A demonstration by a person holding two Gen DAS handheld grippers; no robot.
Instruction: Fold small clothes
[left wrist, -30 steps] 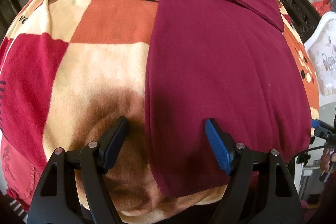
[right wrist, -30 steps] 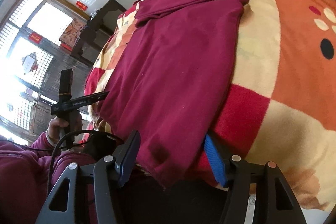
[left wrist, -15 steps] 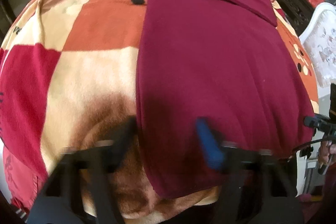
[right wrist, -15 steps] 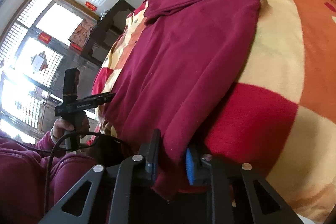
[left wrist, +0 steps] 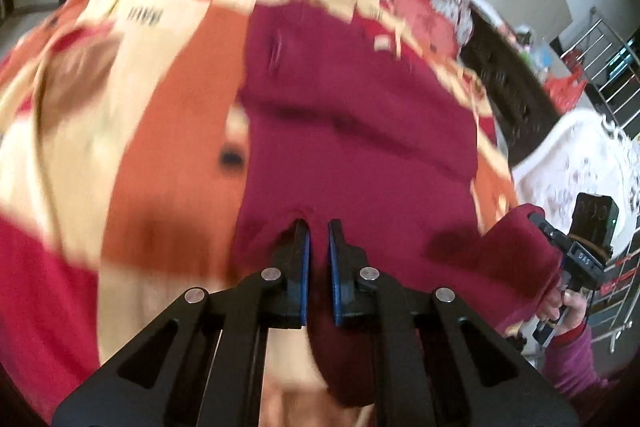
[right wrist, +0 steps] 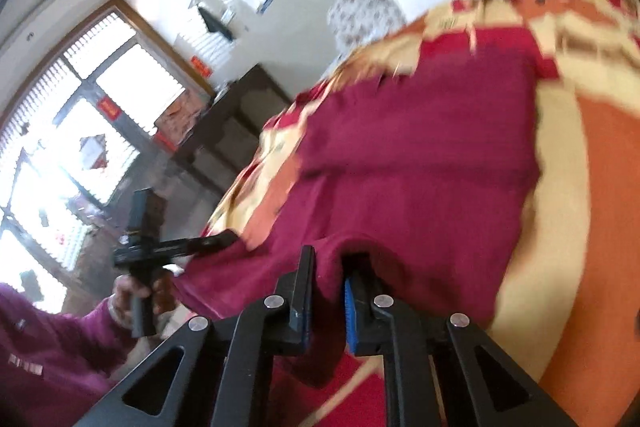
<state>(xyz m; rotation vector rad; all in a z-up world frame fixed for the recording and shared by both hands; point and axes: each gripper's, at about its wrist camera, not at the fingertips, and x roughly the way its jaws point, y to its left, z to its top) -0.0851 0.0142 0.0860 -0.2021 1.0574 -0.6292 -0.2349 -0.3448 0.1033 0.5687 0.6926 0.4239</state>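
Pinching maroon garment (left wrist: 360, 155): left fingers (left wrist: 301, 259), right fingers (right wrist: 306, 283).

Left gripper (left wrist: 318, 227) at lower centre of its view, jaws nearly closed, pinching maroon cloth (left wrist: 360, 155). Right gripper (right wrist: 330, 259) at lower centre, jaws clamped on the same cloth's edge. Right hand (left wrist: 564, 307) at right edge grips its handle; left hand (right wrist: 136, 291) at lower left likewise.
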